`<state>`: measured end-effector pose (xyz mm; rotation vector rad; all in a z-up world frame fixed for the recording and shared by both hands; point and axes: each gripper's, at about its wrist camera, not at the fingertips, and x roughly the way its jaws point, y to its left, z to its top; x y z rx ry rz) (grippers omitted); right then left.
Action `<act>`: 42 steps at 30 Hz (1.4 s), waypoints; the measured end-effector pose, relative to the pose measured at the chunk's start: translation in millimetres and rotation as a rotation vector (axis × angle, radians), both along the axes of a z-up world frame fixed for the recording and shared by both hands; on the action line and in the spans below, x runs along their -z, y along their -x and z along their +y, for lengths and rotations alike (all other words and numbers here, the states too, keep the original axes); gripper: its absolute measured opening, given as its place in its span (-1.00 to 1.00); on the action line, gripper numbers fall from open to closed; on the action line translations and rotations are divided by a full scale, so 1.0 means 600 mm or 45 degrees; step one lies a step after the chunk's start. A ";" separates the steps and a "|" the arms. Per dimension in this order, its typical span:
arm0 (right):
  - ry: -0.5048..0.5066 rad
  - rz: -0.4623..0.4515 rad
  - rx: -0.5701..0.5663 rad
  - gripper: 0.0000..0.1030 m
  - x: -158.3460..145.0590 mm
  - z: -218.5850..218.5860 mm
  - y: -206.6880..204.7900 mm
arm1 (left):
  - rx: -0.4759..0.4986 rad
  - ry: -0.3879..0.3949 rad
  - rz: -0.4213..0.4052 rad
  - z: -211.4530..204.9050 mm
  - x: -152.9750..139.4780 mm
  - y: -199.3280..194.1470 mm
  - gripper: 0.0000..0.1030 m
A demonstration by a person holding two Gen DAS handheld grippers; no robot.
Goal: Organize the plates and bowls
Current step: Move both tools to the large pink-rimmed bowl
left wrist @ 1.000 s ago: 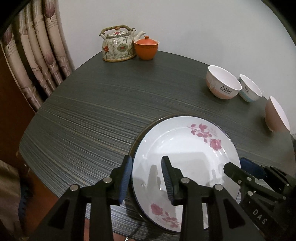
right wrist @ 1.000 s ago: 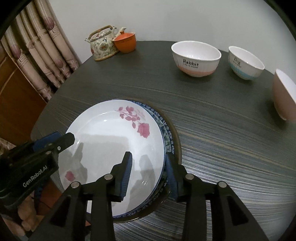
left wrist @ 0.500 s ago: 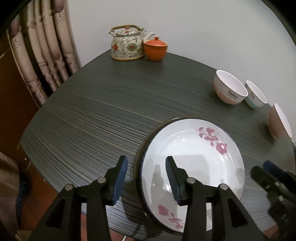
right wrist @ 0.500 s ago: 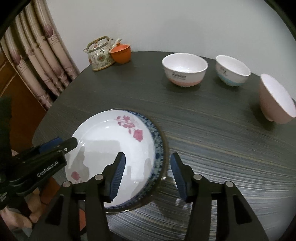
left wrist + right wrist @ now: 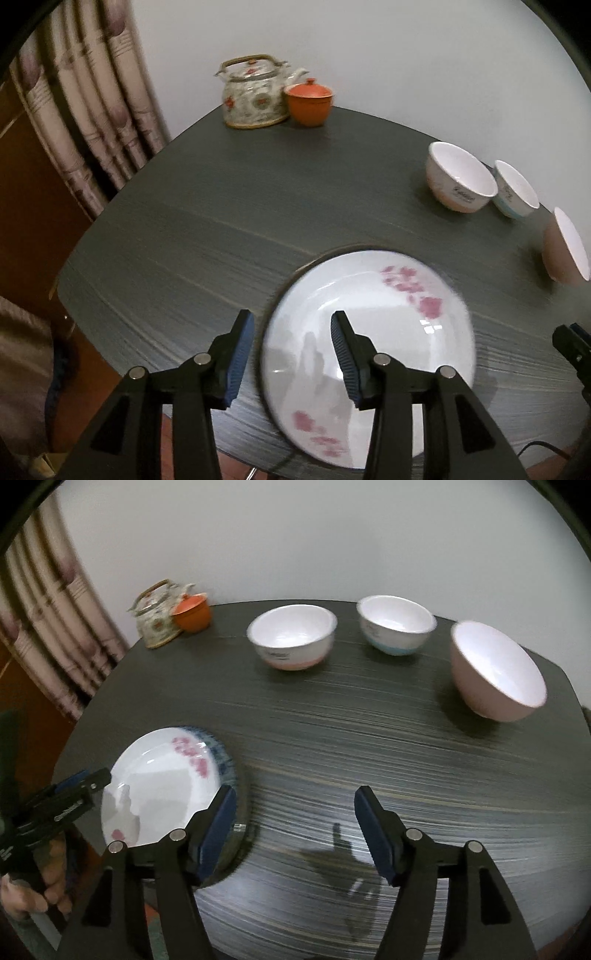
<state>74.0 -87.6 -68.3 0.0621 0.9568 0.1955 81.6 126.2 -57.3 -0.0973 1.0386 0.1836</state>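
Note:
A white plate with pink flowers (image 5: pixel 369 332) (image 5: pixel 159 786) lies on top of a blue-patterned plate (image 5: pixel 221 760) near the table's front edge. My left gripper (image 5: pixel 292 317) is open. Its jaws straddle the top plate's left rim without pressing on it. My right gripper (image 5: pixel 296 792) hangs over bare table to the right of the plates, its jaws opening with nothing between them. Farther back stand a white bowl with a pink base (image 5: pixel 291 637), a white bowl with a blue base (image 5: pixel 397 624) and a pink bowl (image 5: pixel 495 668).
A patterned teapot (image 5: pixel 255 96) and an orange lidded cup (image 5: pixel 308 103) stand at the dark table's (image 5: pixel 221 221) far corner by the wall. A curtain (image 5: pixel 74 110) hangs to the left. A hand (image 5: pixel 33 886) holds the left gripper at the front left edge.
My right gripper has moved right, off the plates' right rim, and its jaws have spread wider. The left gripper's jaws have widened a little and the hand has drawn back slightly.

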 end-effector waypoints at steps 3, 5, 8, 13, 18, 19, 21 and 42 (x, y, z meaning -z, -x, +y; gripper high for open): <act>-0.028 0.021 0.071 0.25 0.001 -0.049 -0.004 | 0.068 0.007 0.000 -0.042 -0.014 -0.016 -0.03; -0.043 0.026 0.111 0.25 0.004 -0.083 -0.001 | 0.134 0.016 0.000 -0.078 -0.022 -0.026 -0.03; -0.043 0.049 0.187 0.25 0.010 -0.138 0.004 | 0.219 0.039 0.013 -0.132 -0.029 -0.038 -0.03; -0.086 0.083 0.336 0.25 0.019 -0.238 0.014 | 0.366 0.061 0.033 -0.218 -0.038 -0.060 -0.03; -0.167 0.102 0.507 0.25 0.020 -0.339 0.011 | 0.445 0.100 0.038 -0.284 -0.055 -0.092 -0.03; -0.182 0.101 0.532 0.25 0.017 -0.356 0.009 | 0.457 0.116 0.041 -0.301 -0.060 -0.101 -0.03; -0.192 0.090 0.557 0.25 0.009 -0.379 0.005 | 0.474 0.138 0.053 -0.324 -0.064 -0.113 -0.03; -0.249 0.132 0.481 0.25 -0.017 -0.483 -0.162 | 0.454 0.509 0.257 -0.482 -0.024 -0.294 -0.03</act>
